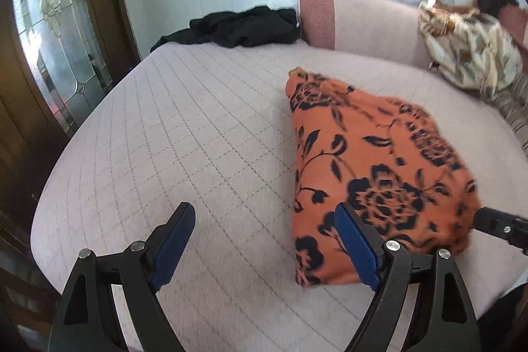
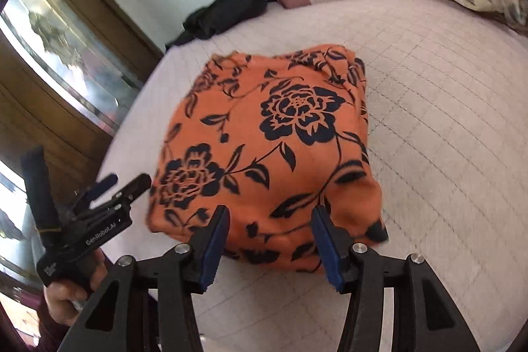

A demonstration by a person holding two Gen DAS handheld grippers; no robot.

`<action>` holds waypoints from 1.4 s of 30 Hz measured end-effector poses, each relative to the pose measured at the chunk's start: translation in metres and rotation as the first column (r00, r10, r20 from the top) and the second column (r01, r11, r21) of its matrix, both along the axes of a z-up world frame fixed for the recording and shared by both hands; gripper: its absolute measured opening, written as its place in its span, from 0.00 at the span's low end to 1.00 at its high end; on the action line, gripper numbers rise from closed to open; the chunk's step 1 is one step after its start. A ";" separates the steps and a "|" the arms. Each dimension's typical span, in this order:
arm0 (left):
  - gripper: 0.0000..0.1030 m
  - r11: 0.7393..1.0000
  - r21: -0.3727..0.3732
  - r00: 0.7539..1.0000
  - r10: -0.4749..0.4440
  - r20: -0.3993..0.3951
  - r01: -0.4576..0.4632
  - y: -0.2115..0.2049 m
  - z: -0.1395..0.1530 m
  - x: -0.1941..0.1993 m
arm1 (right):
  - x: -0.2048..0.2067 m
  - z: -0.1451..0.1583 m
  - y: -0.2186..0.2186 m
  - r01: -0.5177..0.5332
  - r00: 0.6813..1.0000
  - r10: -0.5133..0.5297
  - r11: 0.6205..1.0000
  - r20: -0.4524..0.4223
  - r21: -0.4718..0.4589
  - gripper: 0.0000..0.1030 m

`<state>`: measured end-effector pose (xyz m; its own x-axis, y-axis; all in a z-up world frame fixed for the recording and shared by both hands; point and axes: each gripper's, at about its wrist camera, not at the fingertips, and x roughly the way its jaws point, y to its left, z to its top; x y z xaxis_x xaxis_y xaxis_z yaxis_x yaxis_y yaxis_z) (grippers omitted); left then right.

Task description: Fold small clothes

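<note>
An orange cloth with black flowers [image 1: 373,170] lies folded into a thick pad on the pale quilted bed [image 1: 181,137]. My left gripper [image 1: 264,215] stands open to the left of the cloth's near corner, over bare quilt, with nothing between its pads. In the right wrist view the same orange cloth [image 2: 274,134] lies just beyond my right gripper [image 2: 270,218]. Its jaws stand apart above the cloth's near edge without pressing on it. A hand [image 2: 66,289] holds the left gripper [image 2: 128,182] at the cloth's left side.
A black garment [image 1: 237,28] lies crumpled at the bed's far left corner. A pink bolster [image 1: 316,15] and a cream patterned cloth [image 1: 472,51] sit along the far edge. A wooden door with glass panes [image 1: 56,55] stands left of the bed.
</note>
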<state>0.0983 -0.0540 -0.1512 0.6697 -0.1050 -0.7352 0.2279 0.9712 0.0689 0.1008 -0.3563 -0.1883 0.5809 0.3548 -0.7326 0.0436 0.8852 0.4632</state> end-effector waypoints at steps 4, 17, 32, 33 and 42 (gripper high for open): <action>0.84 0.999 -0.018 0.998 0.033 0.059 -0.032 0.004 0.035 -0.025 | -0.037 0.021 -0.010 0.061 0.995 -0.061 0.998 0.080 0.005 0.54; 0.88 0.998 -0.045 0.952 0.047 0.303 -0.036 0.010 0.144 -0.096 | -0.121 0.146 -0.002 0.151 0.905 -0.102 0.984 0.414 -0.089 0.59; 0.97 0.996 -0.023 0.921 0.086 0.379 -0.084 0.012 0.169 -0.122 | -0.151 0.176 0.022 0.125 0.868 -0.057 0.987 0.493 -0.105 0.60; 0.97 0.996 -0.019 0.922 0.091 0.377 -0.090 0.011 0.168 -0.121 | -0.150 0.175 0.022 0.123 0.869 -0.057 0.987 0.491 -0.104 0.60; 0.97 0.991 -0.032 0.930 0.130 0.343 -0.127 0.012 0.160 -0.114 | -0.142 0.162 0.024 0.136 0.881 -0.055 0.981 0.469 -0.140 0.60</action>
<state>-0.0159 -0.0415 0.0085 0.8891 -0.0062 -0.4576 0.0647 0.9916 0.1121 -0.0409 -0.3322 -0.0267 0.8918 0.1786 -0.4158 -0.0508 0.9525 0.3002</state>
